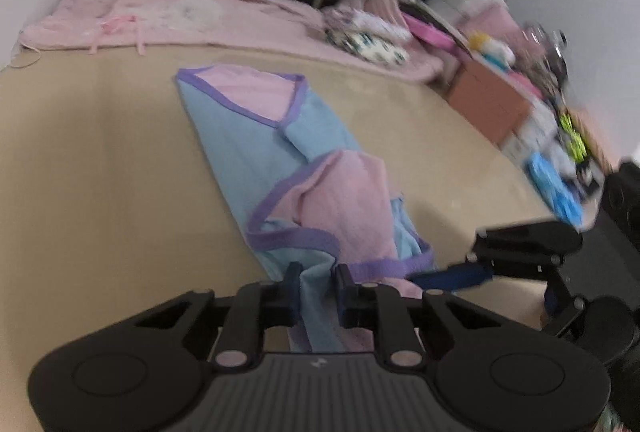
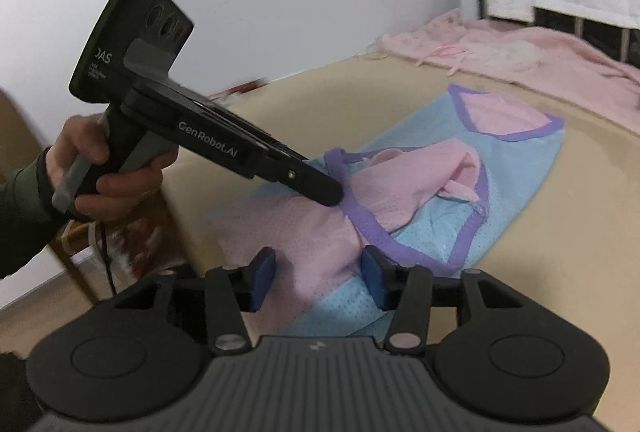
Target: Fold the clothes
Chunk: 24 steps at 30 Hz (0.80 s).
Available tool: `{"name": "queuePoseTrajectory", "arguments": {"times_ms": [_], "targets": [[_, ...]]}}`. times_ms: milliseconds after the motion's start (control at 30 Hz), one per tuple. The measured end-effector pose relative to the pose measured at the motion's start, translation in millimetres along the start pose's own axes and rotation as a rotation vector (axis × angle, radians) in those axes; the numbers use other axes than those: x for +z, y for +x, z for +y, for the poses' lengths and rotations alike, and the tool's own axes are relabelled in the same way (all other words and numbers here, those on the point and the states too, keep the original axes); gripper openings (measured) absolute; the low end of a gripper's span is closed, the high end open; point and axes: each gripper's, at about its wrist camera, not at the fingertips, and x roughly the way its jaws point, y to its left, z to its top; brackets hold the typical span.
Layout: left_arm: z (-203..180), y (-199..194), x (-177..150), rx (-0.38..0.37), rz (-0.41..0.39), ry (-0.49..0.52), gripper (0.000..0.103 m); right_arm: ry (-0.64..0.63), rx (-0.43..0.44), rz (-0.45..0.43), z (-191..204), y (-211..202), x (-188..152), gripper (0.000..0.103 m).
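Though half-folded, blue-pink garment [image 1: 256,151] lies crumpled.

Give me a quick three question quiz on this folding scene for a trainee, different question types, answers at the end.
1. True or false: the left tongs hang clear of the garment, touching nothing.
2. Multiple choice: the garment's trim is A) red, B) purple, C) green.
3. Fill in: with pink cloth lying between them, the jaws of the right tongs stand ___ (open or shut).
Key: 1 false, they pinch its blue cloth; 2 B; 3 open.
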Motion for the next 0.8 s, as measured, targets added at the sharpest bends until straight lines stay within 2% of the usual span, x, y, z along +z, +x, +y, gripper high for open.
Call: {"name": "queuePoseTrajectory", "arguments": {"times_ms": [33, 100, 133, 167, 267, 300, 333, 367, 400, 433, 467, 500, 600, 667, 733, 800], "targets": [[-3, -6, -3, 0.006, 0.0, 0.008, 0.019, -0.031, 0.004, 0.005, 9, -4, -4, 0.06], [-7, -16, -7, 0.017, -0.001, 0.026, 0.031, -0.124, -0.006, -0.007, 30, -13, -15, 0.081], [-8, -14, -7, 0.007, 0.0, 0.043, 0.036, -0.191, -0.022, -0.033, 41, -17, -23, 0.085], [-8, -13, -6, -0.003, 0.001, 0.06, 0.044, -0.275, -0.049, -0.042, 51, -16, -32, 0.087], [-10, -7, -5, -0.032, 0.003, 0.111, 0.042, -0.497, -0.139, -0.01, 77, -4, -56, 0.087], [-10, -5, -4, -0.042, 0.004, 0.128, 0.041, -0.564, -0.181, -0.01, 83, 2, -62, 0.083], [-10, -3, -4, -0.051, 0.005, 0.144, 0.041, -0.557, -0.194, -0.014, 84, 2, -60, 0.079], [-11, -1, -3, -0.061, 0.006, 0.161, 0.041, -0.544, -0.205, -0.019, 84, 1, -56, 0.062], [-11, 1, -3, -0.071, 0.006, 0.178, 0.043, -0.532, -0.216, -0.024, 84, 1, -53, 0.039], [-12, 2, -3, -0.083, 0.008, 0.195, 0.044, -0.475, -0.17, -0.018, 78, -4, -45, 0.034], [-12, 0, -5, -0.108, 0.015, 0.21, 0.046, -0.414, -0.118, -0.011, 71, -9, -36, 0.021], [-12, -3, -8, -0.133, 0.022, 0.225, 0.052, -0.381, -0.09, 0.0, 67, -13, -31, 0.017], [-13, -10, -17, -0.206, 0.042, 0.271, 0.066, -0.279, 0.011, 0.016, 49, -22, -20, 0.016], [-9, -16, -22, -0.257, 0.038, 0.283, 0.067, -0.195, 0.092, 0.022, 32, -24, -15, 0.016], [0, -21, -25, -0.346, 0.039, 0.258, 0.071, -0.13, 0.148, 0.032, 18, -22, -12, 0.016], [7, -28, -26, -0.454, 0.041, 0.249, 0.085, -0.079, 0.184, 0.033, 3, -18, -9, 0.016]]}}
